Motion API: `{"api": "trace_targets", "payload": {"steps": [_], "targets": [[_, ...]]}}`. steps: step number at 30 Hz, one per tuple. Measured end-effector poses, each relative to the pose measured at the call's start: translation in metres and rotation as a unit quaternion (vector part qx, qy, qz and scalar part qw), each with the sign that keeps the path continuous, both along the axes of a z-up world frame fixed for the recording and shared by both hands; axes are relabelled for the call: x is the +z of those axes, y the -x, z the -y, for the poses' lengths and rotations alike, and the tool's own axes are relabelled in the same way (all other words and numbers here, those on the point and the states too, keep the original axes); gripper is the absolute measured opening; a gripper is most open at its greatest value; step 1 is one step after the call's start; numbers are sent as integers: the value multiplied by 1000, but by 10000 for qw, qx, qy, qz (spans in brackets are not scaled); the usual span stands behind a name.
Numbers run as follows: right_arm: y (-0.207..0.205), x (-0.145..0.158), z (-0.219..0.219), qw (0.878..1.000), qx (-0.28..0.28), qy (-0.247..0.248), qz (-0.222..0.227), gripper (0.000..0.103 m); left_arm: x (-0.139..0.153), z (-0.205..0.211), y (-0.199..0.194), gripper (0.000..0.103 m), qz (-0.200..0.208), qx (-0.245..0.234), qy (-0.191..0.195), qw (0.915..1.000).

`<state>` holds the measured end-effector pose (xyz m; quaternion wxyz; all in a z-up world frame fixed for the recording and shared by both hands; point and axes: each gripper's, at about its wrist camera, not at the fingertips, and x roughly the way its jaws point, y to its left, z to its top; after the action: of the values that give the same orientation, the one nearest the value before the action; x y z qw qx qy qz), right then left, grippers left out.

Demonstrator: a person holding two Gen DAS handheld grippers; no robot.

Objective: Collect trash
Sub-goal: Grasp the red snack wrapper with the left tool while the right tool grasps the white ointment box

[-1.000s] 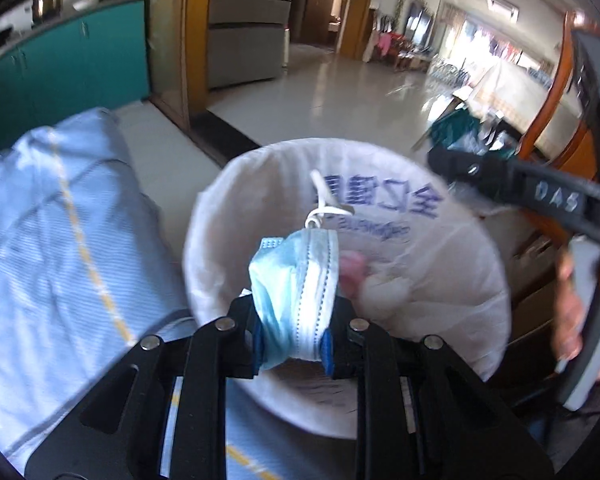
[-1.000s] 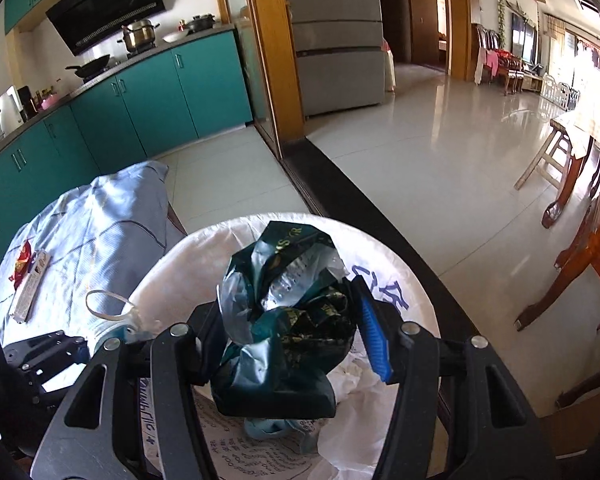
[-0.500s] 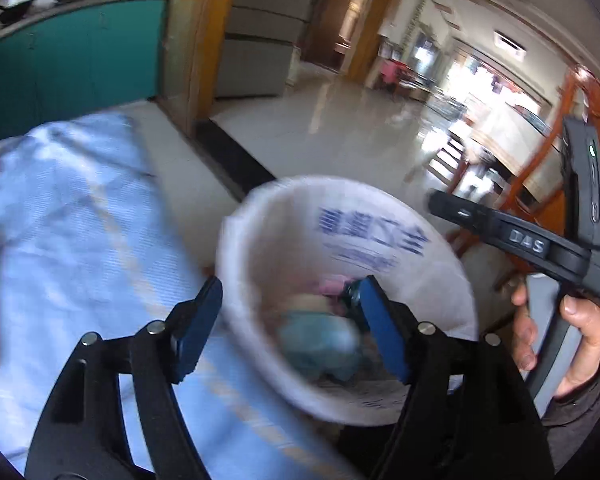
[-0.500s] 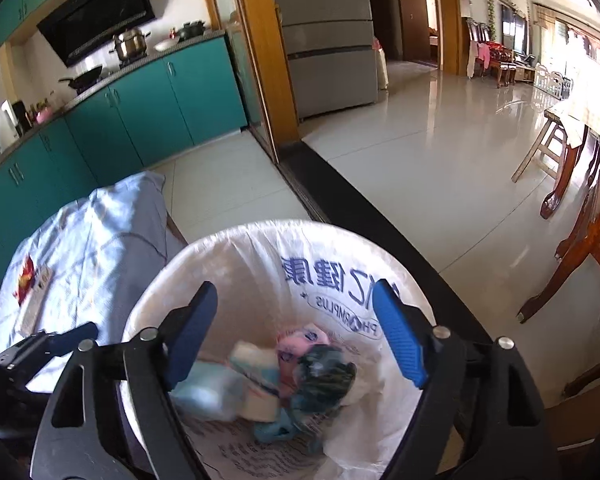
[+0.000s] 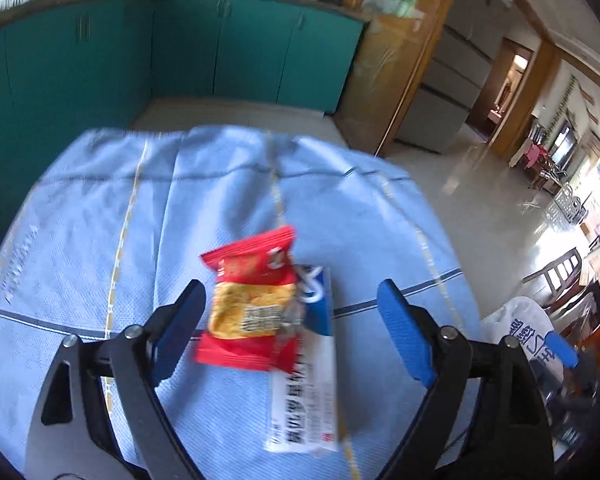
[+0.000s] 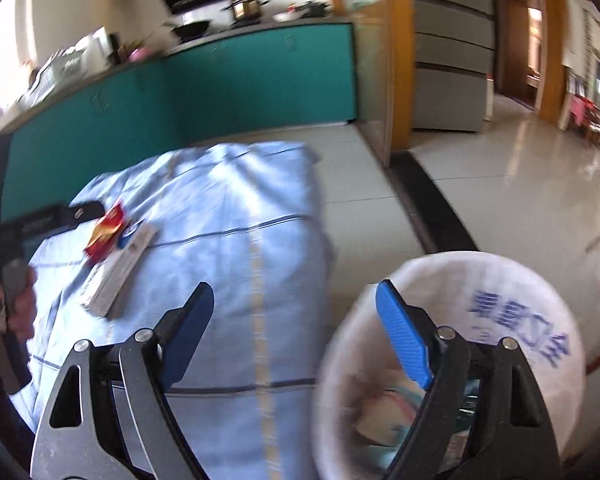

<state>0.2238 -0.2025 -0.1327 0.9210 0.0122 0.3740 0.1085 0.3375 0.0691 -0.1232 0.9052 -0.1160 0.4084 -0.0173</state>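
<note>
So from the left wrist view we're right over the leftovers: the left hand-held gripper [image 5: 290, 330] has its jaws opening wide with nothing pinched. A red and yellow snack wrapper [image 5: 250, 302] sits between the blue pads [image 5: 180, 328] in the picture, lying on the blue cloth [image 5: 100, 220], not touched as far as we can tell. It overlaps a white and blue packet [image 5: 308, 392] just to its right. At the far right edge we only catch a sliver of the trash bin [image 5: 524, 332] with its white liner.

The right wrist view gives us what that one doesn't: the right hand-held gripper [image 6: 296, 332] is empty too, jaws still spreading, hanging over the edge of the surface with its right finger in front of the trash bin [image 6: 500, 292]. We can see crumpled stuff down inside the liner, too blurry to name. Further back on the cloth [image 6: 236, 216] are the same snack wrapper [image 6: 106, 232] and packet [image 6: 120, 268], well apart from this gripper, with the left hand-held gripper [image 6: 60, 214] reaching in beside them. Teal cabinets [image 6: 220, 92] run behind.
</note>
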Motion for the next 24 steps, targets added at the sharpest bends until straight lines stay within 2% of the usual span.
{"api": "trace_targets", "payload": {"steps": [3, 7, 8, 9, 13, 14, 19, 20, 24], "targets": [[-4, -6, -21, 9999, 122, 87, -62, 81, -16, -3, -11, 90, -338, -196, 225, 9990], [-8, -17, -37, 9995, 208, 97, -212, 82, -25, -1, -13, 90, -428, -313, -70, 9986], [-9, -19, -39, 9994, 226, 113, -234, 82, -28, 0, -13, 86, -461, -359, -113, 9982], [-9, -20, -40, 9993, 234, 133, -242, 82, -32, 2, -13, 73, -503, -380, -192, 9978], [-7, -19, -41, 9993, 258, 153, -235, 81, -31, 1, -5, 61, -422, -475, -169, 9978], [-7, -18, -41, 9993, 257, 141, -231, 81, -30, 1, -2, 41, -382, -490, -151, 9980], [-5, -14, -36, 9995, 227, 31, -196, 82, -23, -11, 12, 40, -386, -500, 182, 9978], [-5, -14, -36, 9995, 229, 4, -199, 82, -20, -13, 15, 35, -353, -487, 197, 9980], [-6, -9, -46, 9984, 453, -227, -243, 82, -2, -33, 43, 33, -85, -414, 398, 9983]]}}
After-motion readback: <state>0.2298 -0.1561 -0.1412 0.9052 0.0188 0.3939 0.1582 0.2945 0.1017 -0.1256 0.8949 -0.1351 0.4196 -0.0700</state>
